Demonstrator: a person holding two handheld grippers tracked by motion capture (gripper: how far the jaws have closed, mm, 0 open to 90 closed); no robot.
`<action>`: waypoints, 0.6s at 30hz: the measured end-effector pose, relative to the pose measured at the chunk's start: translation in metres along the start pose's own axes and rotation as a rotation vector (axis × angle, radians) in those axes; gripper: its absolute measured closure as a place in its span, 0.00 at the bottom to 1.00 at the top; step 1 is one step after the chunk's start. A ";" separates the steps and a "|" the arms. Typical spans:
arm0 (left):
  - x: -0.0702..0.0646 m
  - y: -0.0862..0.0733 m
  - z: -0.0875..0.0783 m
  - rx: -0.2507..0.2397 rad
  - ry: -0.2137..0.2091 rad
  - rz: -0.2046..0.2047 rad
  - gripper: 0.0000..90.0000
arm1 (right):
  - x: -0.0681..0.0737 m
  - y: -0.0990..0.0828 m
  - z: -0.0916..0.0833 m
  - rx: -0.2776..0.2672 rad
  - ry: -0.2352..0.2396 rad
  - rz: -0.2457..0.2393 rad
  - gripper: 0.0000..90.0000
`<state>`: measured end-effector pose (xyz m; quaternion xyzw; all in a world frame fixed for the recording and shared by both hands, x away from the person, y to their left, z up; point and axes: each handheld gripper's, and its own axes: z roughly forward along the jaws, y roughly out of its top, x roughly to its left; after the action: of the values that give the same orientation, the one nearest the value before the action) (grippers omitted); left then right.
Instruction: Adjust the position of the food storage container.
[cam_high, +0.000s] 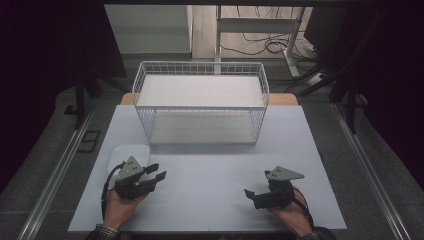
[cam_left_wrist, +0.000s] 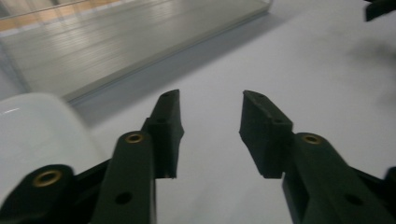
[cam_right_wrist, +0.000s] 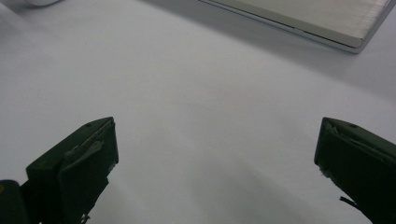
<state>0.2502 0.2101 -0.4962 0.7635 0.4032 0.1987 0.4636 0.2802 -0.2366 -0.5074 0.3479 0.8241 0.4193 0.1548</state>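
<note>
The left gripper (cam_high: 156, 173) rests low on the table (cam_high: 210, 170), its jaws moderately apart and empty. A white plate (cam_high: 125, 152) lies just behind and to its left, untouched. The right gripper (cam_high: 250, 194) sits well apart to the other side, jaws spread wide, holding nothing. A wire basket (cam_high: 200, 102) stands beyond both, seemingly empty. Judging from this, nothing has started; everything remains to do.

Table (cam_high: 210, 175) (wire basket (cam_high: 201, 102), white dish (cam_high: 127, 154))

white wire basket (cam_high: 200, 102) on grey table (cam_high: 215, 200) | white plate (cam_high: 128, 156) front-left of basket
</note>
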 end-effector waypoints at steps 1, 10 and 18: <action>0.007 0.000 -0.005 -0.014 0.026 -0.027 0.74 | 0.000 0.000 0.000 0.003 -0.001 -0.004 0.00; 0.040 0.000 -0.023 -0.028 0.104 -0.072 0.97 | 0.002 0.002 0.002 0.016 -0.003 -0.031 0.00; 0.065 -0.002 -0.035 -0.036 0.165 -0.118 1.00 | 0.002 0.002 0.004 0.022 -0.013 -0.046 0.02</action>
<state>0.2643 0.2820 -0.4855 0.7109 0.4807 0.2407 0.4534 0.2816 -0.2320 -0.5077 0.3334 0.8353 0.4044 0.1661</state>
